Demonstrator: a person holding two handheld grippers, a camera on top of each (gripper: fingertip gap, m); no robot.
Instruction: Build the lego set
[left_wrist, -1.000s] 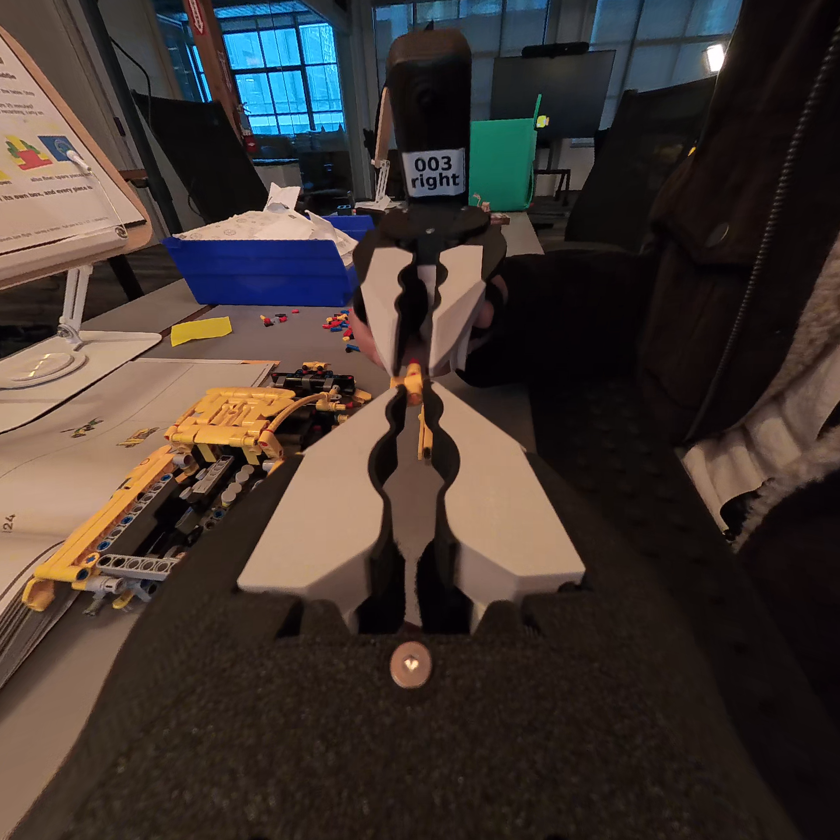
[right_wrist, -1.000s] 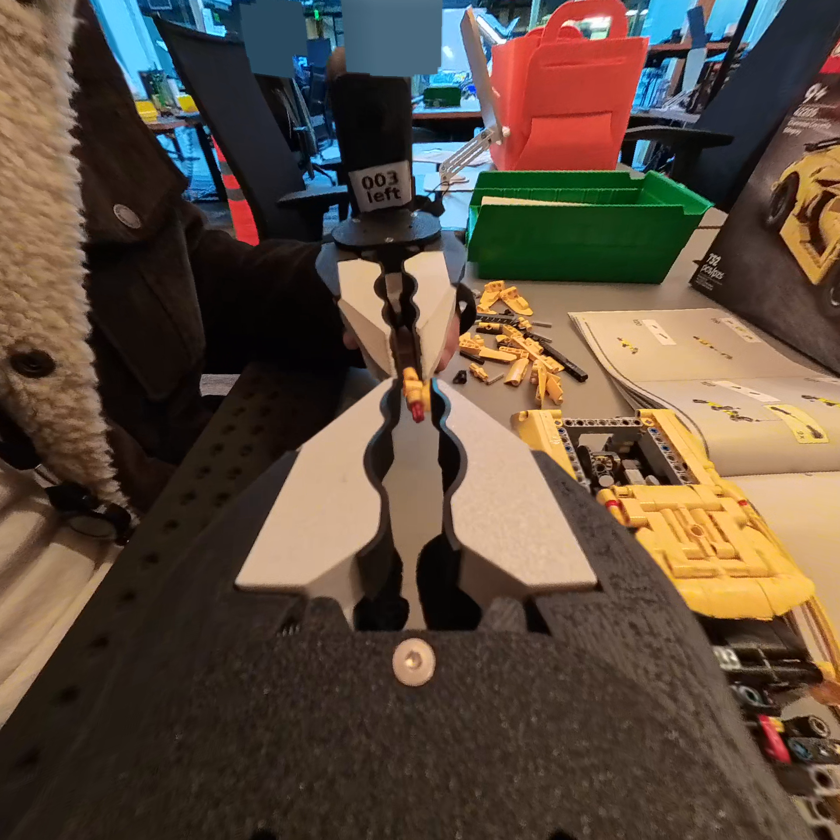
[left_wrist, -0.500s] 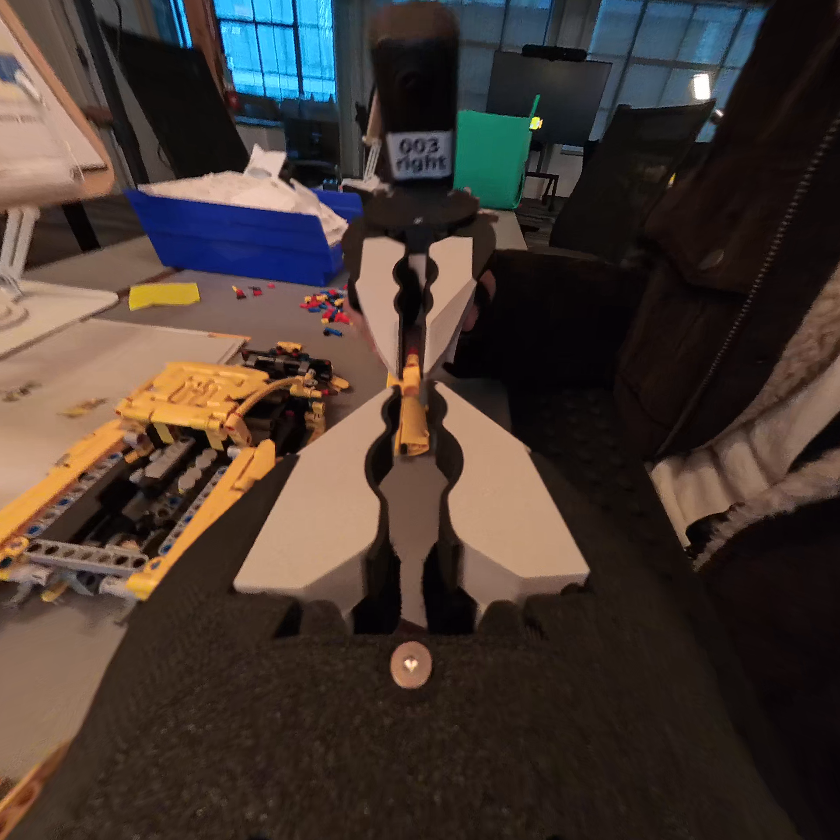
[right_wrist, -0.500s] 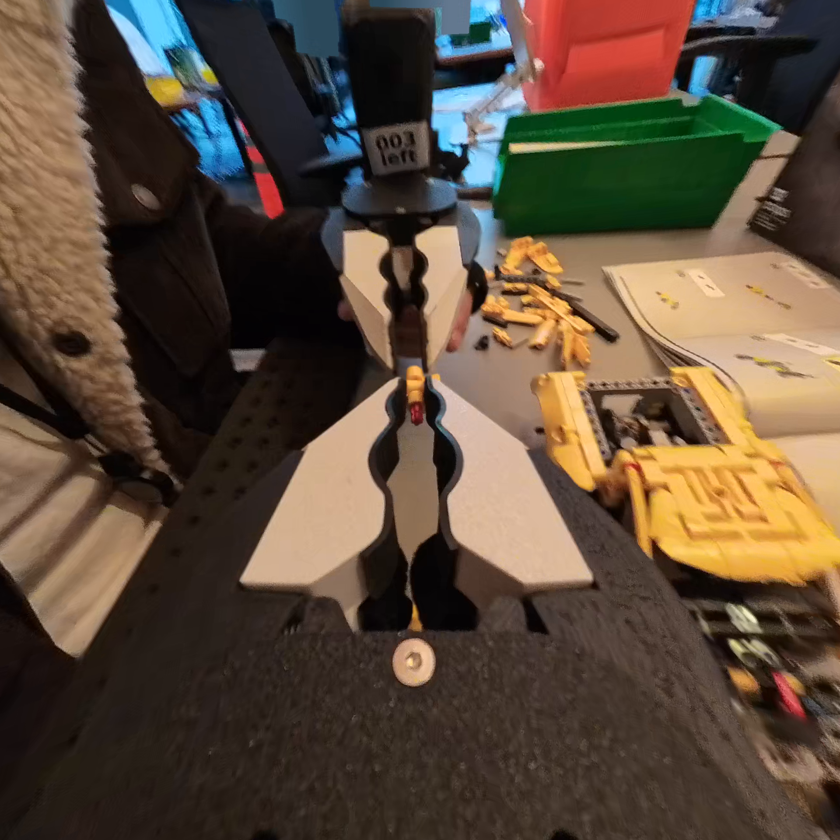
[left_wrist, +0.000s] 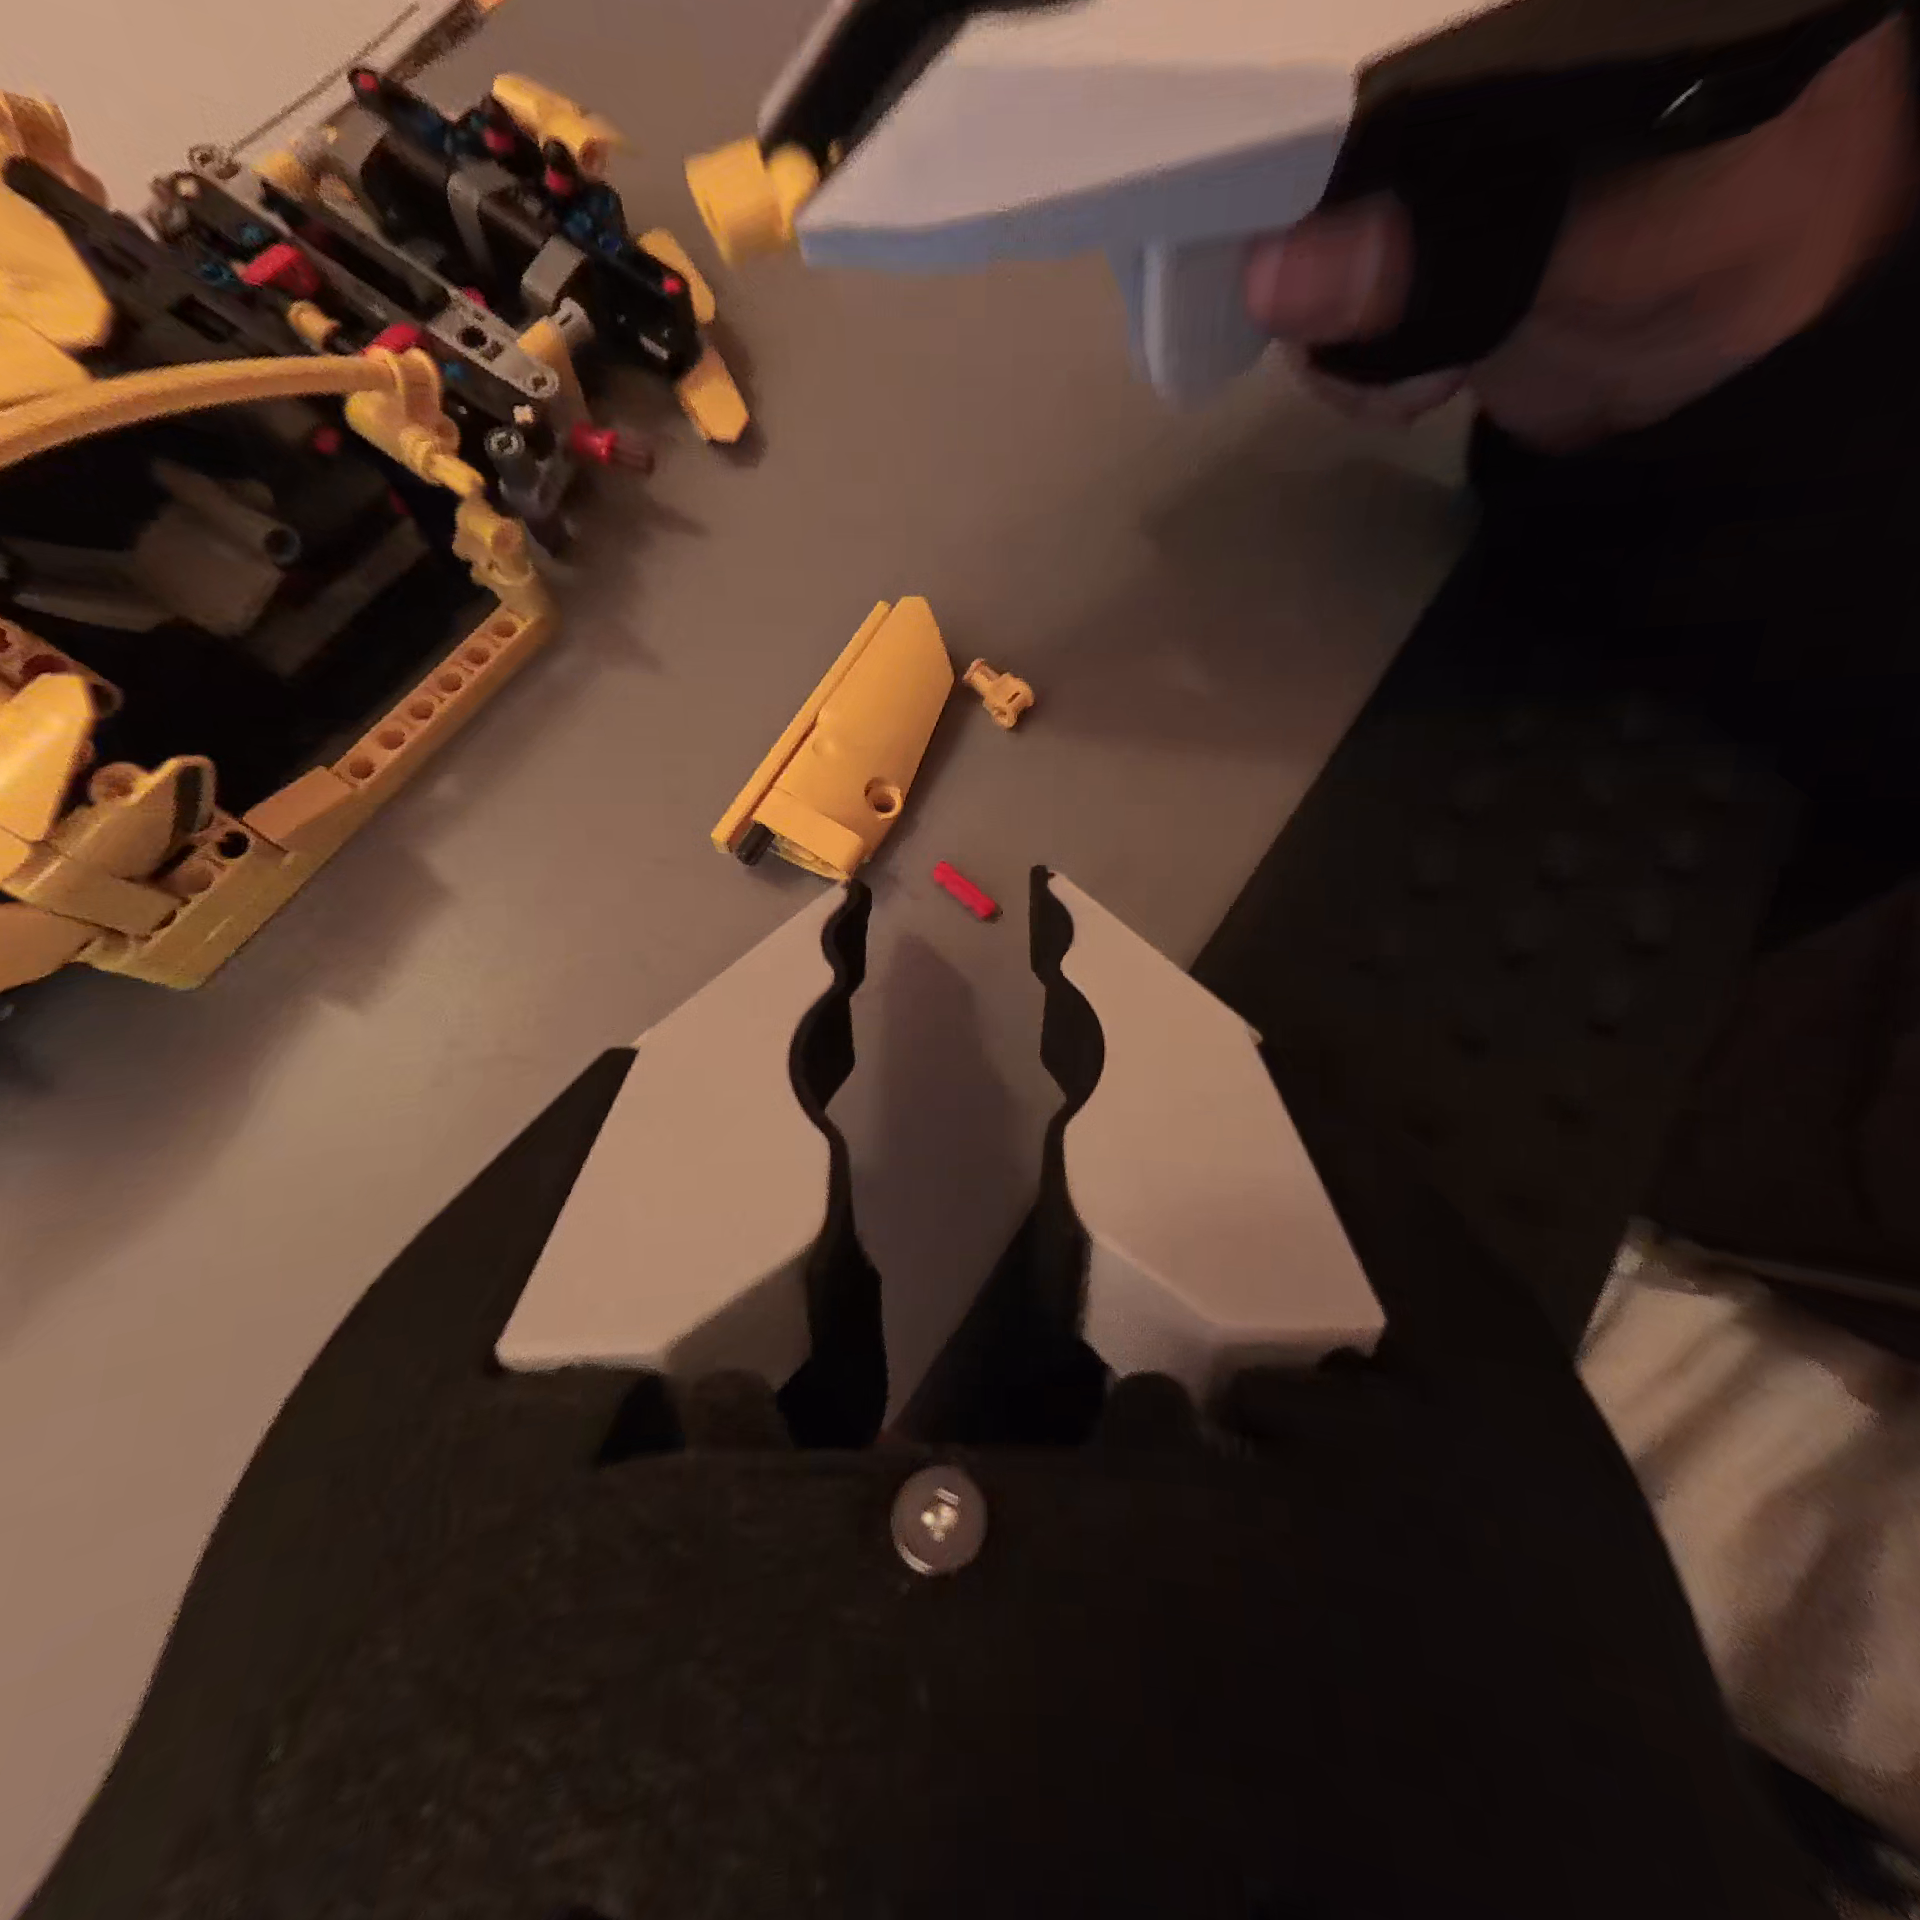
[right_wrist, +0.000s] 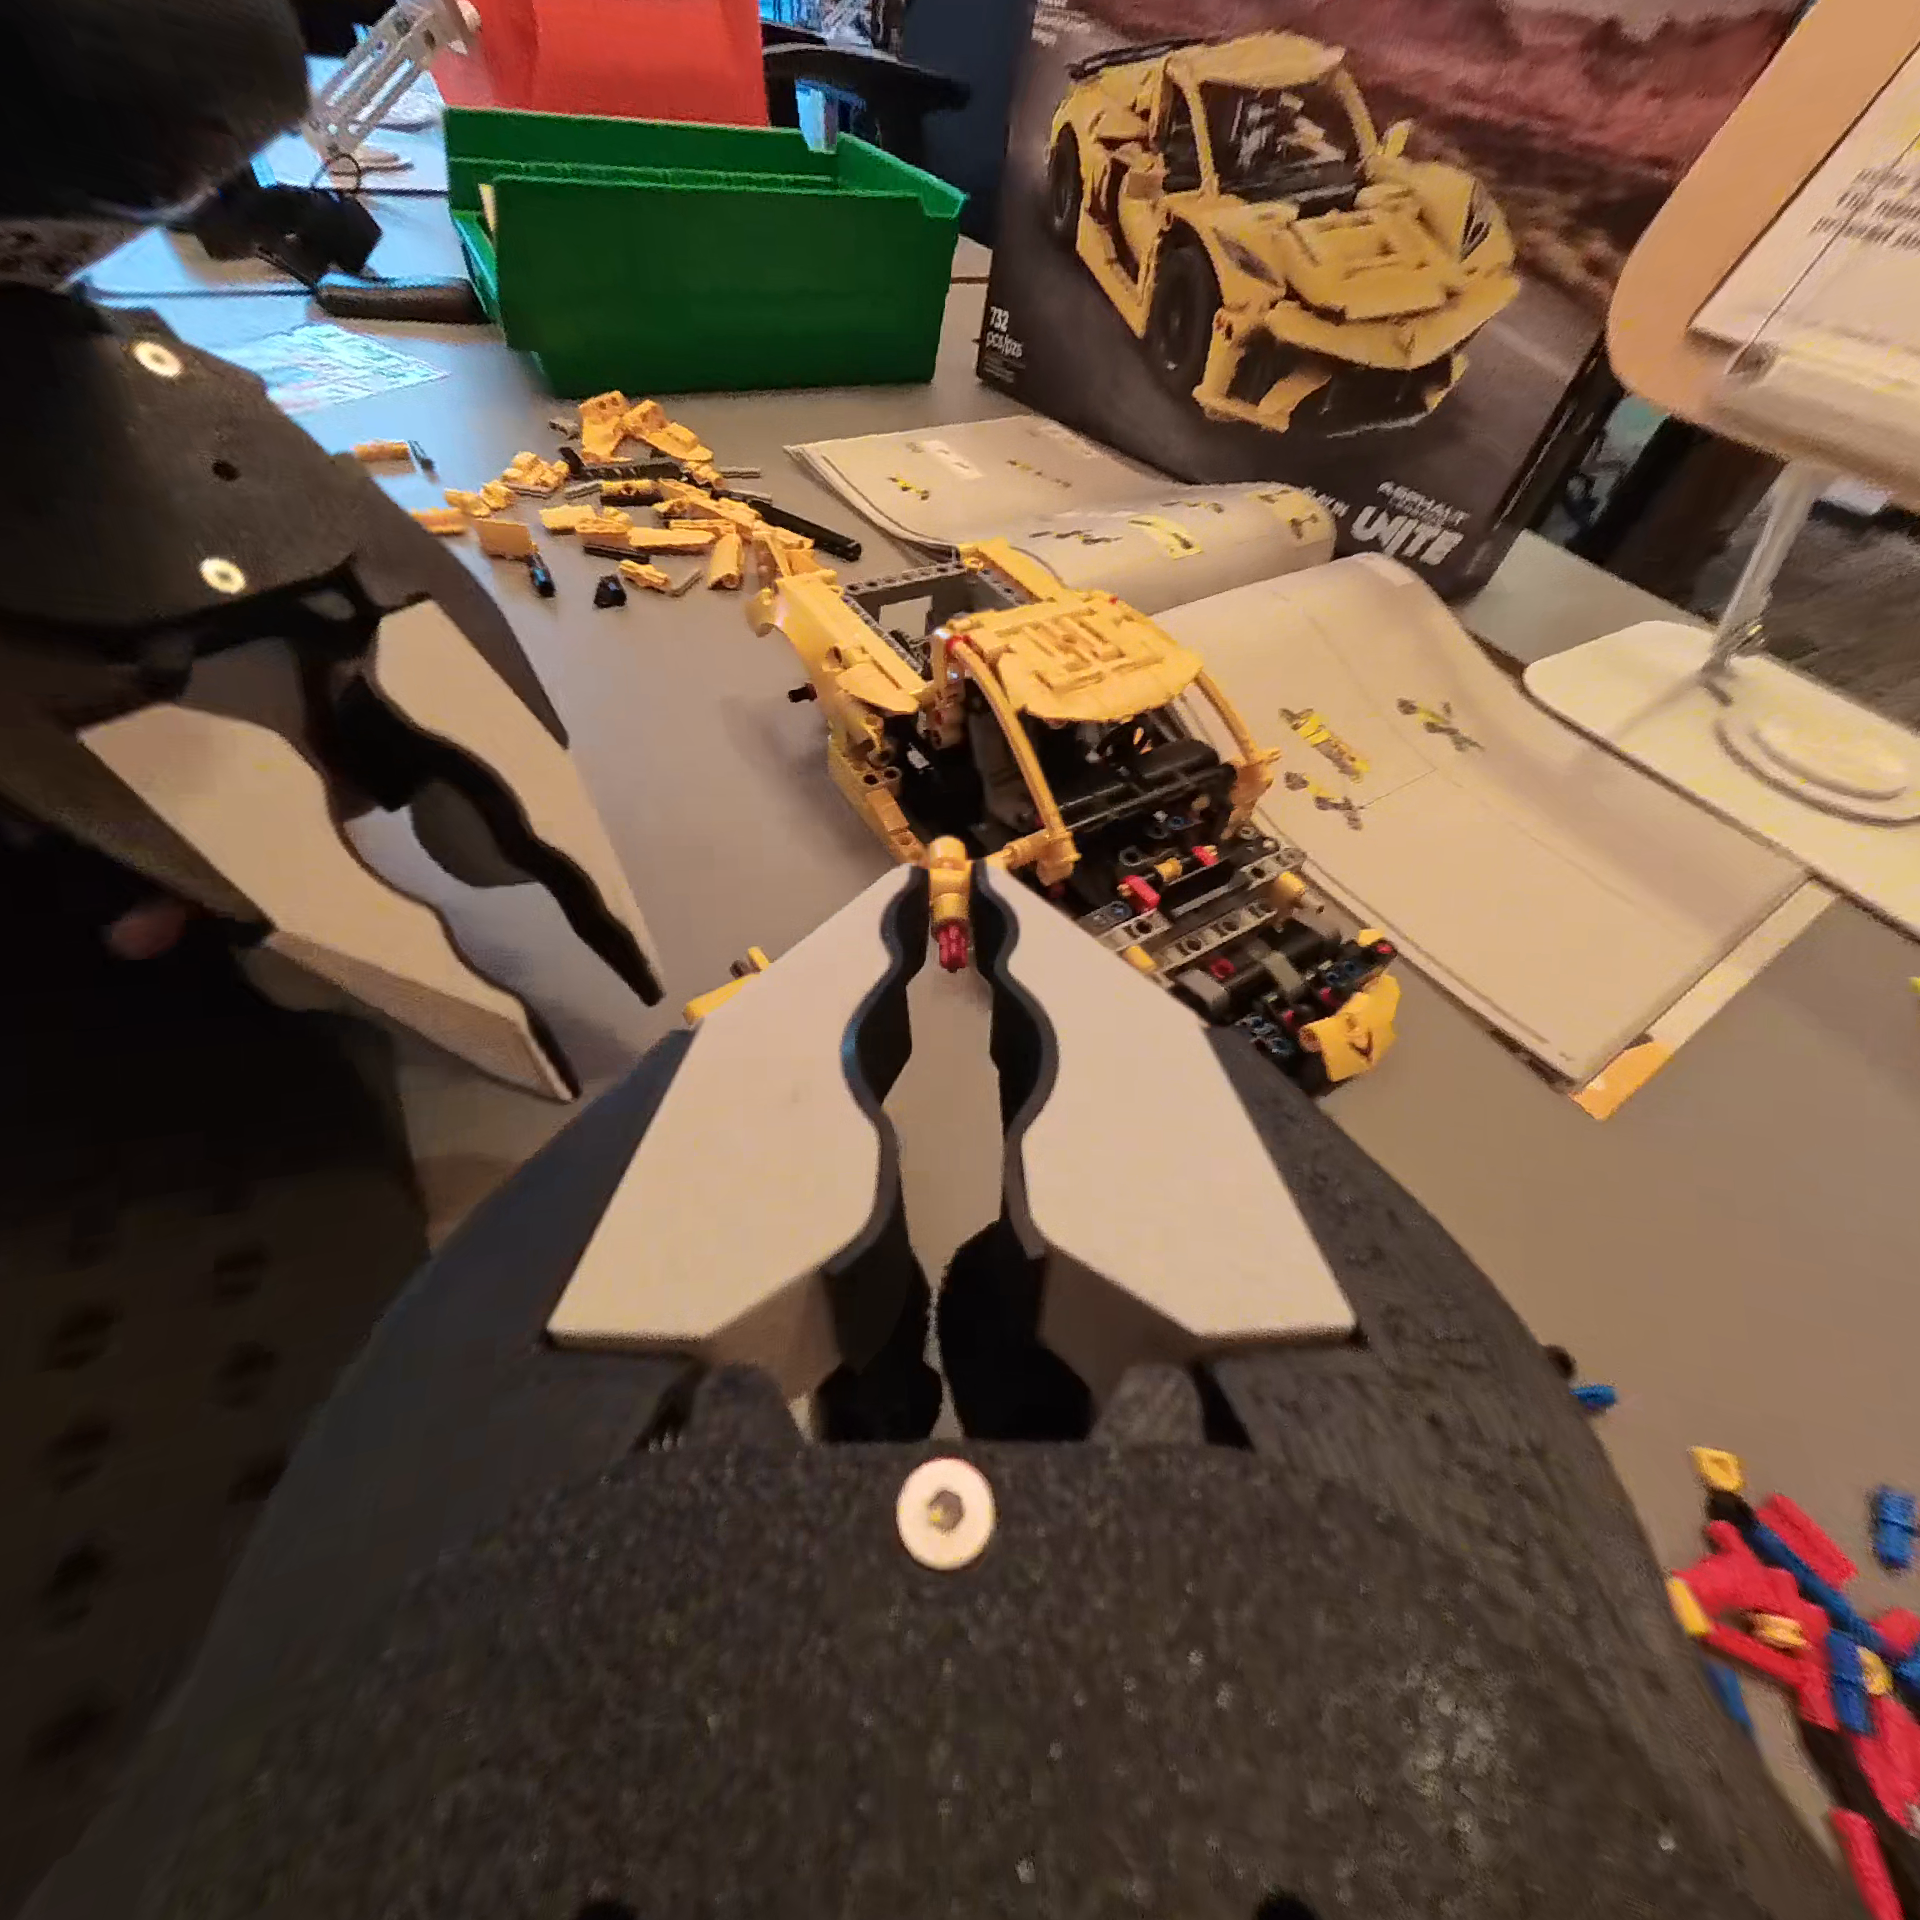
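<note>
Both grippers look the same. The left gripper (left_wrist: 943, 883) and the right gripper (right_wrist: 948, 883) each have two pale grey fingers (right_wrist: 769, 1143) with a black wavy inner edge. The body (right_wrist: 935, 1683) is black and grainy, with one silver screw (right_wrist: 945, 1510) in the middle. The person wears a black fingerless glove (left_wrist: 1455, 208) and a dark sleeve.

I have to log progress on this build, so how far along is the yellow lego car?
Partly done: the car has its frame and roof arch, but the black inner works lie bare. In hand: the right claw is shut on a small yellow connector; the left claw is open over a red pin beside a yellow panel. Left: many loose yellow pieces.
</note>
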